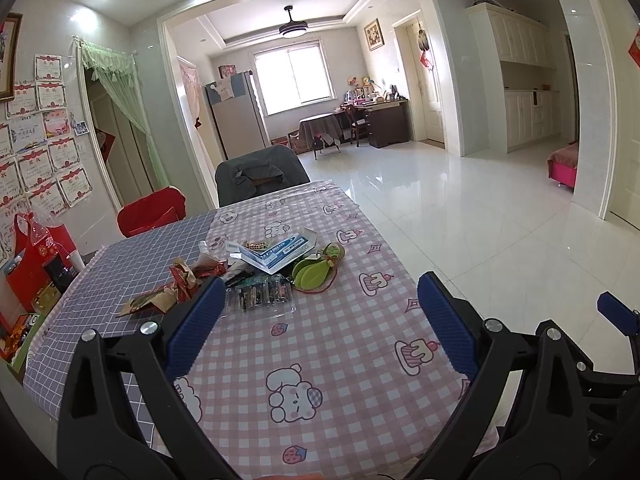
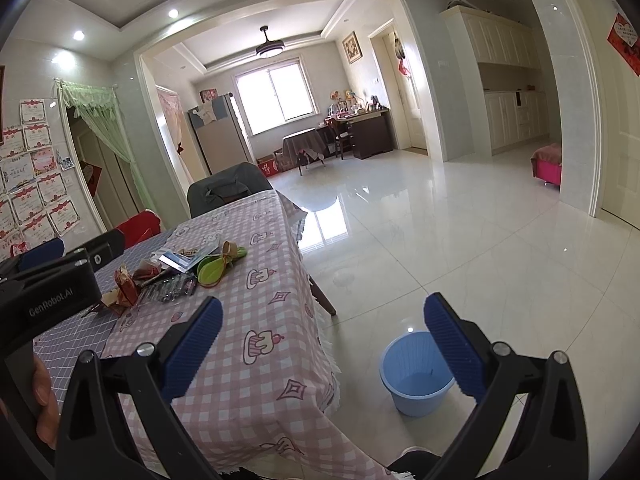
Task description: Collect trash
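A heap of trash lies in the middle of the table: red and gold wrappers (image 1: 188, 276), a clear plastic blister pack (image 1: 260, 294), a white and blue box (image 1: 280, 252) and a green leaf-shaped piece (image 1: 314, 274). The same heap (image 2: 180, 272) shows in the right wrist view. My left gripper (image 1: 320, 324) is open and empty, above the pink checked tablecloth (image 1: 320, 360), short of the heap. My right gripper (image 2: 324, 340) is open and empty, beyond the table's right edge. A light blue bin (image 2: 416, 376) stands on the floor under it.
A grey-covered chair (image 1: 260, 174) and a red chair (image 1: 152, 210) stand at the table's far side. Red bags and boxes (image 1: 36, 264) sit at the left by the wall. White tiled floor (image 2: 460, 240) stretches to the right. The left gripper's body (image 2: 48, 296) shows at left.
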`<state>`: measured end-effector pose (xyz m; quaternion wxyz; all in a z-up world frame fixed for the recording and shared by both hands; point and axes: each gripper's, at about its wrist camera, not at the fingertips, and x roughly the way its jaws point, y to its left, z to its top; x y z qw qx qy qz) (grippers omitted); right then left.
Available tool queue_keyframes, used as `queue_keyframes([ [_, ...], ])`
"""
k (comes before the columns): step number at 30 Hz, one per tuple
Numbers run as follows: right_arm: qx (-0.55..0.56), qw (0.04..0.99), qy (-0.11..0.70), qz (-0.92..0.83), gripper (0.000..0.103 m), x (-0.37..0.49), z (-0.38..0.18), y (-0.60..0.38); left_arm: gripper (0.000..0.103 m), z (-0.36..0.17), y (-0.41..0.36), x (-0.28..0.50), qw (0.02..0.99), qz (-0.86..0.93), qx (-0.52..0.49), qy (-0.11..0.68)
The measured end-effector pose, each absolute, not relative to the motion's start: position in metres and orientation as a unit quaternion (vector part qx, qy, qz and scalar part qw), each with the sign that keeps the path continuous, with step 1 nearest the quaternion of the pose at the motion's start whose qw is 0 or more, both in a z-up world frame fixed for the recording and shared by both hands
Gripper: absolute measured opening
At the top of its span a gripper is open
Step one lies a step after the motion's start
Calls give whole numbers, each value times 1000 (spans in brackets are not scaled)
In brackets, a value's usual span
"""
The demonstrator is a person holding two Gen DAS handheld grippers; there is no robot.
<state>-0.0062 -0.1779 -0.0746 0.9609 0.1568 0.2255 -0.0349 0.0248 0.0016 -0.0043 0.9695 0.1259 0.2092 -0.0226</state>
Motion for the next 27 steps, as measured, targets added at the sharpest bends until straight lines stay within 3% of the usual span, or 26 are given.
queue_keyframes([
  [27,157,960,228,-36,99,-3,-81,-176,95,-5,4,28,969,-24,126,213],
])
